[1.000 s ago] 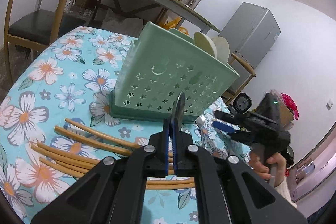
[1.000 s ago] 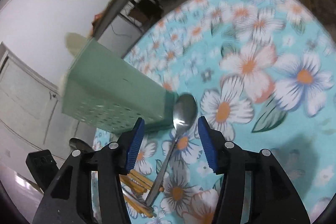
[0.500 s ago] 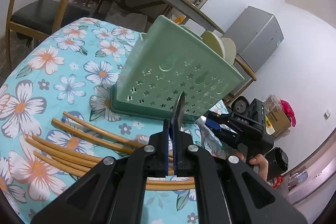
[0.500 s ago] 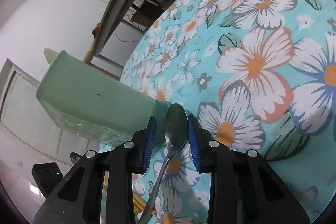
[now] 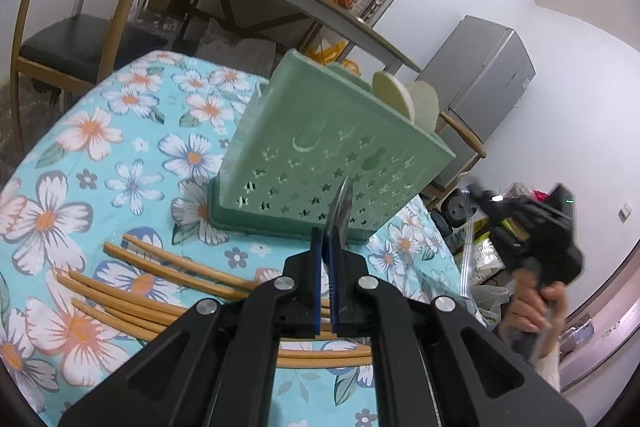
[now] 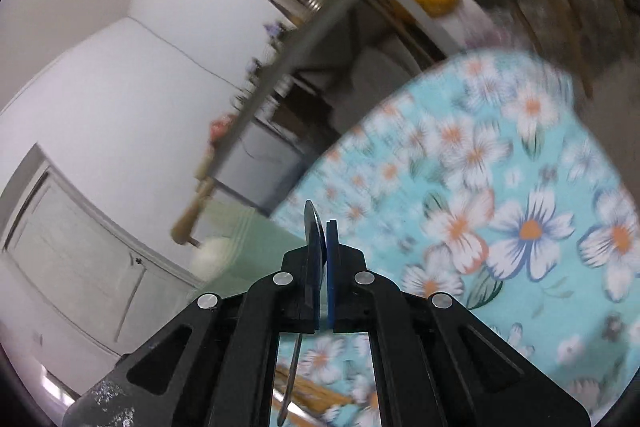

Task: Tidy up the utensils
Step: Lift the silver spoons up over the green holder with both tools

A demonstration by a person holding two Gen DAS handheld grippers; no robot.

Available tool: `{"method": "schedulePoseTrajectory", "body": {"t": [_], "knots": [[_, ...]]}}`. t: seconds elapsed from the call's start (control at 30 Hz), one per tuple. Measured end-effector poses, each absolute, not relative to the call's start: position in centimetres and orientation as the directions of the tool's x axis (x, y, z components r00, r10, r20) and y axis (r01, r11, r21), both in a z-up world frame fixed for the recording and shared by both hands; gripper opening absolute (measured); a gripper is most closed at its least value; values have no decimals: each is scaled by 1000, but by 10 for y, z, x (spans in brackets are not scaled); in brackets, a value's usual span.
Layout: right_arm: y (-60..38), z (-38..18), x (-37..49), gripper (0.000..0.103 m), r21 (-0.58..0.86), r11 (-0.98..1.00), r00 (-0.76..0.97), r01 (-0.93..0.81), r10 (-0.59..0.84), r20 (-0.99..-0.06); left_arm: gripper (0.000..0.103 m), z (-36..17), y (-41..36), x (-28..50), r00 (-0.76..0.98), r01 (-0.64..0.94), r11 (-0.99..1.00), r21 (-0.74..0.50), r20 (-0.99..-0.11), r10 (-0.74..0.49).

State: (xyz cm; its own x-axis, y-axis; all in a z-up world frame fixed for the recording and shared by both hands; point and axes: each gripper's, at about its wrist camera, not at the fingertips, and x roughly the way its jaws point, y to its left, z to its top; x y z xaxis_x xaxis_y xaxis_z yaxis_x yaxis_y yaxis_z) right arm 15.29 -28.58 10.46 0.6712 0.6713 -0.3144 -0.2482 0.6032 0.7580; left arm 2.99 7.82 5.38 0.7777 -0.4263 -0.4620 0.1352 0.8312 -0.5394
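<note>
Lifted off the bench since a second ago, the right claw (image 6: 322, 239) now pinches a spoon (image 6: 311, 223); only the left view shows the left claw (image 5: 329, 247) clamping another spoon (image 5: 343, 201) before the green holder (image 5: 320, 155).

The tablecloth (image 5: 120, 147) is turquoise, printed with white flowers with orange centres and green leaves. The basket (image 5: 320, 155) is pale green, pierced with stars and moons. The chopsticks (image 5: 160, 291) are honey-brown. Both grippers are black with blue pads (image 5: 318, 267) — each grips a silvery spoon (image 6: 311, 227), though blur makes the right one's shade uncertain.
</note>
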Motion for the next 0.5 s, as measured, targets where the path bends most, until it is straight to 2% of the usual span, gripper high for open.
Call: {"method": "schedulePoseTrajectory", "body": {"t": [0.13,0.27,0.5], "knots": [[-273,132,131,1,731,594,671,-336,695,-257,2,65,80,21,801,149,827,-543,-424,-423],[-245,170,127,1,648,636,684,-420,691,-235,2,85,82,10,855,146,875,-461,-386,-346],[-164,222,164,1,516,656,643,-551,728,-238,2,136,114,-18,930,154,850,-504,-216,-297]]}}
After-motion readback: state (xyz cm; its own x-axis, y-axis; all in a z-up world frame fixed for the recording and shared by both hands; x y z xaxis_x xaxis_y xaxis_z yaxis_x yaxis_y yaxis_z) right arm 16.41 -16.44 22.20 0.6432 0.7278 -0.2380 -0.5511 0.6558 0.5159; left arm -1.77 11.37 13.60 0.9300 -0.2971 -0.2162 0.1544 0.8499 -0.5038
